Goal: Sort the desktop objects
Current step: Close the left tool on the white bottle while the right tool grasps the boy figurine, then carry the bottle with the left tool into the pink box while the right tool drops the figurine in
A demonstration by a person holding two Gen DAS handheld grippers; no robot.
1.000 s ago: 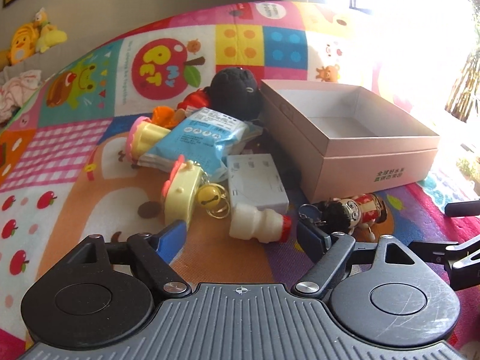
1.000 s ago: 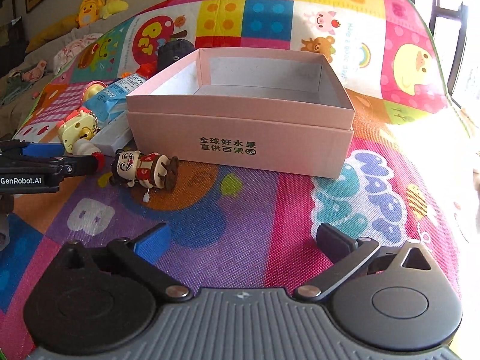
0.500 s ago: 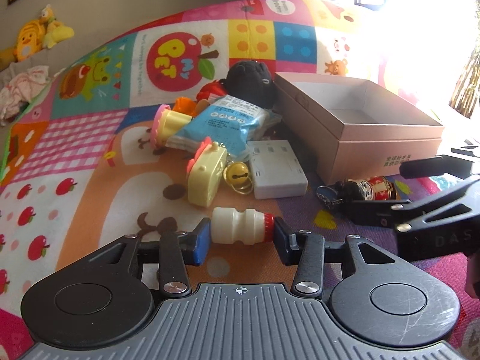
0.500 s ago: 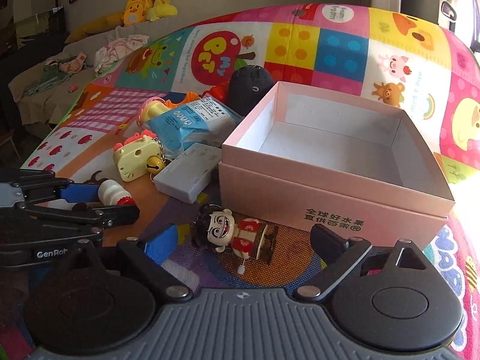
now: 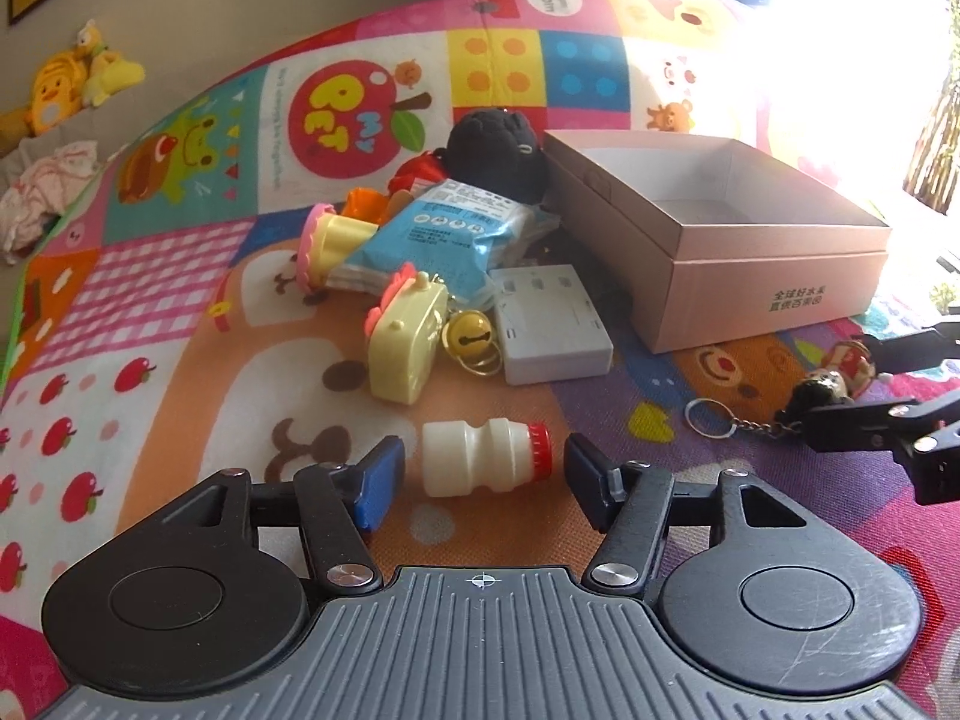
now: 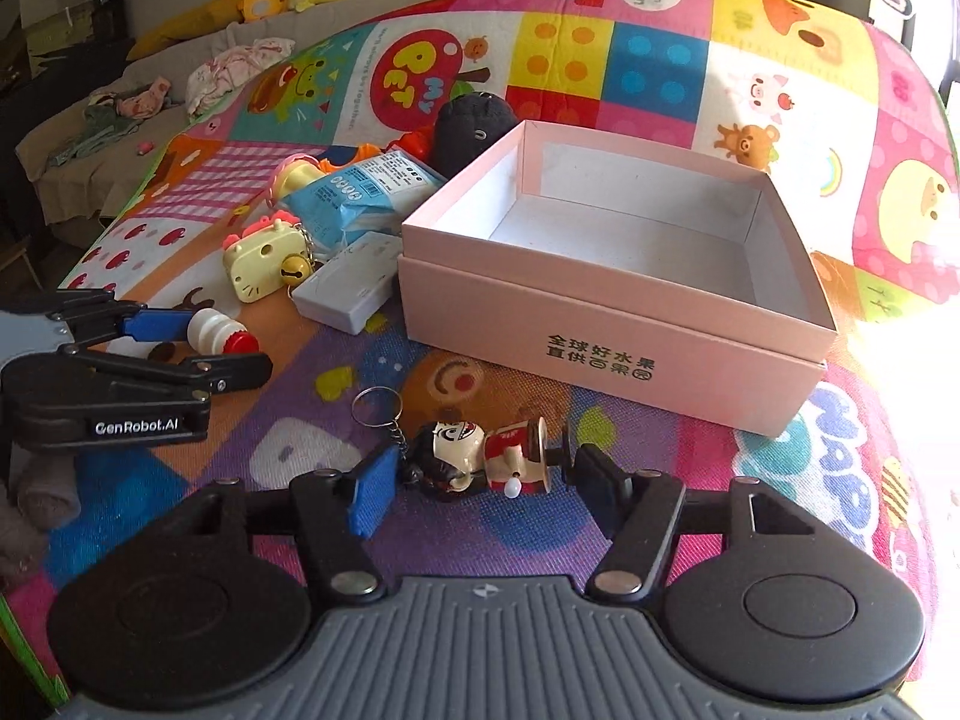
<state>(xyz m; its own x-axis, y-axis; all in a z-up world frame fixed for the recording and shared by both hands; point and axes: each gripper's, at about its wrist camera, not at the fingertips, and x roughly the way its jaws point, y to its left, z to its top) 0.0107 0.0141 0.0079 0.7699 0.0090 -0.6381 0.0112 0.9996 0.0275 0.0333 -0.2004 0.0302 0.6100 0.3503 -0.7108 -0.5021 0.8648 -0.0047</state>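
Left wrist view: the left gripper (image 5: 483,474) straddles a small white bottle (image 5: 486,465) with a red cap lying on its side on the colourful play mat (image 5: 150,324); its jaws have just been opening, and narrow gaps show beside both pads. Further right stands an open, empty pink box (image 5: 768,294). In the right wrist view, the right gripper (image 6: 480,480) brackets a figurine keychain (image 6: 480,459); its jaws have just been closing, apparently not yet pressing.
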